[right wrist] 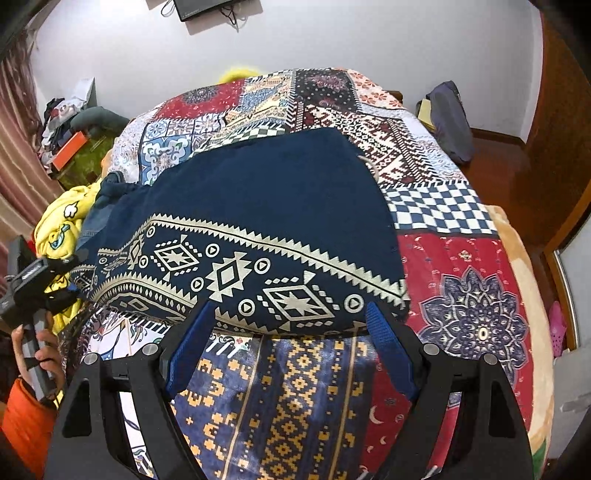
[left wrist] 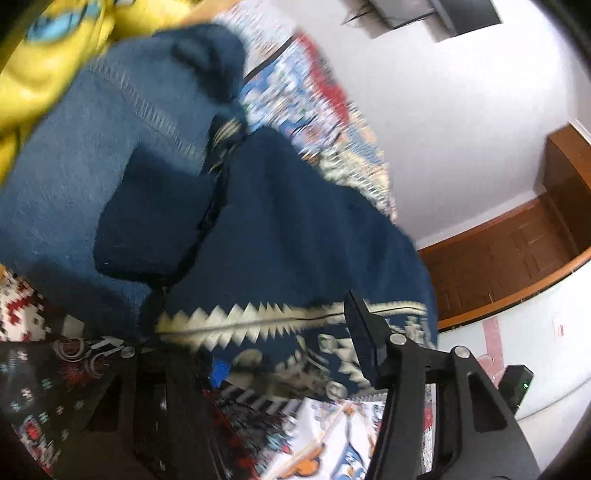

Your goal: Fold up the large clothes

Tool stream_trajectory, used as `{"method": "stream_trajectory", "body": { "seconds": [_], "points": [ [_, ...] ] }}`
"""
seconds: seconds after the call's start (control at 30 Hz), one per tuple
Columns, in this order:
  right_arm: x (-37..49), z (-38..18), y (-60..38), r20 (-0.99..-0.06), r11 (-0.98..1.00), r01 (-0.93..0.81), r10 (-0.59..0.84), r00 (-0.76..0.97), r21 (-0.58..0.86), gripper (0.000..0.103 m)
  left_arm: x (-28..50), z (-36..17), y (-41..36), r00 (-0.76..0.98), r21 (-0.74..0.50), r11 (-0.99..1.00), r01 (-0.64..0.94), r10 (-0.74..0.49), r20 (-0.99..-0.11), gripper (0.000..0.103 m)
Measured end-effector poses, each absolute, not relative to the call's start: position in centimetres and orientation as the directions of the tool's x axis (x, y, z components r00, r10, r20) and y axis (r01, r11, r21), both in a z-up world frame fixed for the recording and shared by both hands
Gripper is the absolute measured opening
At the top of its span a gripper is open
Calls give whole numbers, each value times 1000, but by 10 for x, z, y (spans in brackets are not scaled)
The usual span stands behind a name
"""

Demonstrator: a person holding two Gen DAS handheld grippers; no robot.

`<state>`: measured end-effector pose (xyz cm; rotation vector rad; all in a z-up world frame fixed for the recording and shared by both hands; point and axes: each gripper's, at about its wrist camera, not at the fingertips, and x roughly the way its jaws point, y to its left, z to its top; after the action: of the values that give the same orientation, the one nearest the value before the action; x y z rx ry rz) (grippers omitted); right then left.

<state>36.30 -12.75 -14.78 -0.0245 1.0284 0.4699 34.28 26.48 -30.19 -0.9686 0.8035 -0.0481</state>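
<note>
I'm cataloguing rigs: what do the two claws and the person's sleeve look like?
The right claw has black angular arms, silver rivets and ribbed blue finger pads. The left claw has the same black frame. The sleeve is orange.

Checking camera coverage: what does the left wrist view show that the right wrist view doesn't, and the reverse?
Left wrist only: a close, blurred look at the denim garment lying under the navy cloth, plus a wooden door.

Right wrist only: the whole navy patterned cloth spread flat on the bed, the left gripper at its left edge, the hand holding it, an orange sleeve, and the right gripper with its jaws open near the hem.

Both: the navy cloth, the yellow garment, the patchwork bedspread and the white wall.
</note>
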Motion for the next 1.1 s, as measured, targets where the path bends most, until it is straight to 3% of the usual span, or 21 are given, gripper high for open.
{"method": "stream_trajectory", "body": {
  "seconds": [0.13,0.27,0.3,0.33,0.37,0.47,0.53,0.7,0.93,1.1],
  "points": [
    [364,-150,-120,-831,894,-400,372,413,201,81,344,-315,267,741,-777,552,-304,-375,-557,54],
    [364,-150,-110,-839,890,-418,363,405,183,81,356,-302,264,745,-737,596,-320,-322,-584,51],
    [364,-150,-109,-841,890,-419,361,404,180,81,360,-295,262,752,-714,622,-322,-290,-592,46],
    [363,-149,-106,-841,889,-423,360,404,178,81,363,-291,261,754,-689,645,-331,-258,-604,28],
    [363,-148,-104,-841,888,-425,360,404,175,81,370,-289,261,746,-656,666,-355,-221,-628,18],
    [362,-144,-96,-843,886,-431,357,403,170,81,382,-286,267,738,-624,669,-404,-165,-655,13],
    [364,-138,-88,-843,884,-438,358,402,166,81,379,-274,271,753,-606,688,-400,-130,-645,12],
    [367,-124,-54,-836,862,-489,365,409,137,81,346,-220,277,840,-627,729,-273,-137,-525,11],
    [369,-132,27,-833,795,-584,431,347,168,81,311,-159,262,870,-384,893,-235,18,-492,11],
    [361,-176,66,-879,752,-635,412,241,178,81,312,-146,251,870,-330,923,-199,11,-493,11]
  ]
}}
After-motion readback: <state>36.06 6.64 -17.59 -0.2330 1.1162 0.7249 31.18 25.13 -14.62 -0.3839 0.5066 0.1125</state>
